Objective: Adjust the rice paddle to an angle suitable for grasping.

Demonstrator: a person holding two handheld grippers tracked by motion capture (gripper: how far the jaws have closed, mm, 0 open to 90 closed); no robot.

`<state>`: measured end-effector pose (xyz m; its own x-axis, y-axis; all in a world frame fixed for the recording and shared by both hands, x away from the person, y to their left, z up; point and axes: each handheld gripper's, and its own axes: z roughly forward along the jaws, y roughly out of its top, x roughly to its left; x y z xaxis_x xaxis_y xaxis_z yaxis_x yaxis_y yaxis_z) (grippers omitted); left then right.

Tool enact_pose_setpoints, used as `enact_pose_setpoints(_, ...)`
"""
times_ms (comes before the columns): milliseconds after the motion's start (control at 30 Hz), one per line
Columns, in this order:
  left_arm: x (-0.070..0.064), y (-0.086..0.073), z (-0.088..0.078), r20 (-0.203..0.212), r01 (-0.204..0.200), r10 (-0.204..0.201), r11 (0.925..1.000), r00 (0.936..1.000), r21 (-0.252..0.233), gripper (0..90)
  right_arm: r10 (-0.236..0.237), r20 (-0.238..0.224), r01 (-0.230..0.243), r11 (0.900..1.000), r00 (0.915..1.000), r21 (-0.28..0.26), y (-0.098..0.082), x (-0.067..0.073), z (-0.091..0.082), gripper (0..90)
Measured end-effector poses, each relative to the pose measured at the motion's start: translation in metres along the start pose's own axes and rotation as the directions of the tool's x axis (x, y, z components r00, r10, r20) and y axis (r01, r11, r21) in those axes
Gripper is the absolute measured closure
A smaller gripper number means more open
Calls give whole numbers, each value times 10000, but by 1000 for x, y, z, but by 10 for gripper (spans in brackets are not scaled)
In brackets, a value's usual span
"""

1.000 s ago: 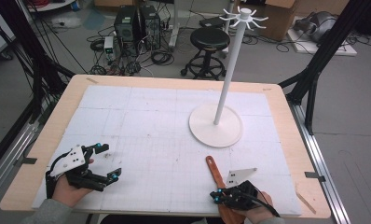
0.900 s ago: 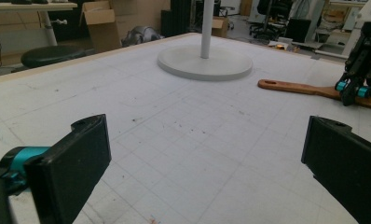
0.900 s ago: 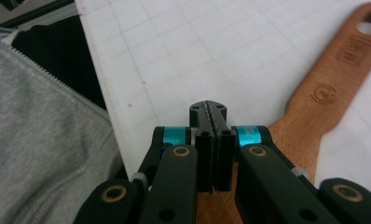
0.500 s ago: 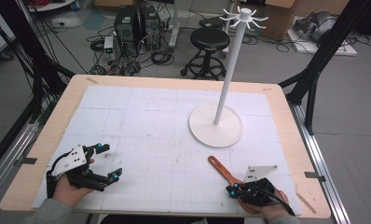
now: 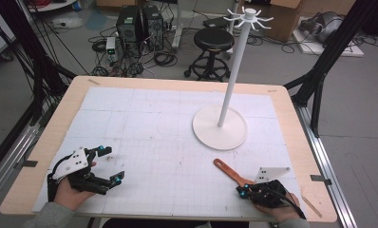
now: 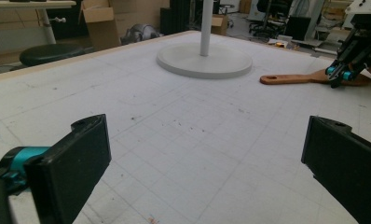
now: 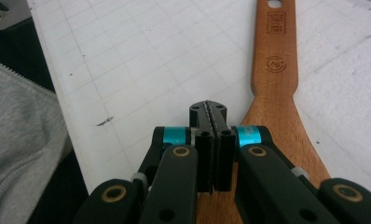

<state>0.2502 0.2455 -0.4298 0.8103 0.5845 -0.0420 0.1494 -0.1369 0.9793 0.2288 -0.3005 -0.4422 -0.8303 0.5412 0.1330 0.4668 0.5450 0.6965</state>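
A wooden spatula (image 5: pixel 227 171) lies flat on the white grid mat, near the front right, its handle pointing toward the stand. My right gripper (image 5: pixel 241 191) is shut, its jaws pressed pad to pad with nothing visible between them. In the right gripper view its tips (image 7: pixel 208 112) sit over the left edge of the spatula (image 7: pixel 274 60) where the blade widens. My left gripper (image 5: pixel 110 164) rests at the front left, open wide and empty. In the left gripper view its jaws (image 6: pixel 207 154) frame bare mat, with the spatula (image 6: pixel 291 78) and right gripper (image 6: pixel 344 74) far off.
A white hook stand (image 5: pixel 220 128) with a tall pole and round base stands on the mat at the back right. The wooden table edge (image 5: pixel 315 190) runs close to the right hand. A grey sleeve (image 7: pixel 20 140) lies left of the right gripper.
My right gripper has moved to the right along the front edge, and the spatula's wide end has swung right with it. The left gripper has stayed put.
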Motion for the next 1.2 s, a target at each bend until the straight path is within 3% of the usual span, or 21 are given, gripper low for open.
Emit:
enact_pose_setpoints(133,0,0,0,9,23,-23,10000,10000,22,18,212,371,-211,9998,9991,-31,-2,-5,-4,896)
enact_pose_setpoints(467,0,-1,1,13,4,-4,9999,10000,115,18,443,489,-440,9990,9978,-78,-3,-11,-7,894)
enact_pose_setpoints(567,0,-1,1,-7,-55,56,9998,10000,173,18,463,439,-445,9981,9980,-416,-2,-12,-9,894)
enact_pose_setpoints(600,-1,-1,1,8,-29,29,9998,10000,211,18,482,587,-435,9959,9971,-790,3,-14,-11,894)
enact_pose_setpoints(667,-2,-1,1,15,-31,31,9998,10000,187,18,408,859,-324,9948,9955,-970,10,-16,-11,894)
enact_pose_setpoints(933,-5,-2,-3,2,-54,54,9997,10000,241,18,616,1673,-507,9963,9840,-691,20,-33,-2,894)
enact_pose_setpoints(1200,-6,-4,-11,-148,94,-92,9998,9998,150,18,726,1782,-657,9969,9813,-444,24,-51,5,894)
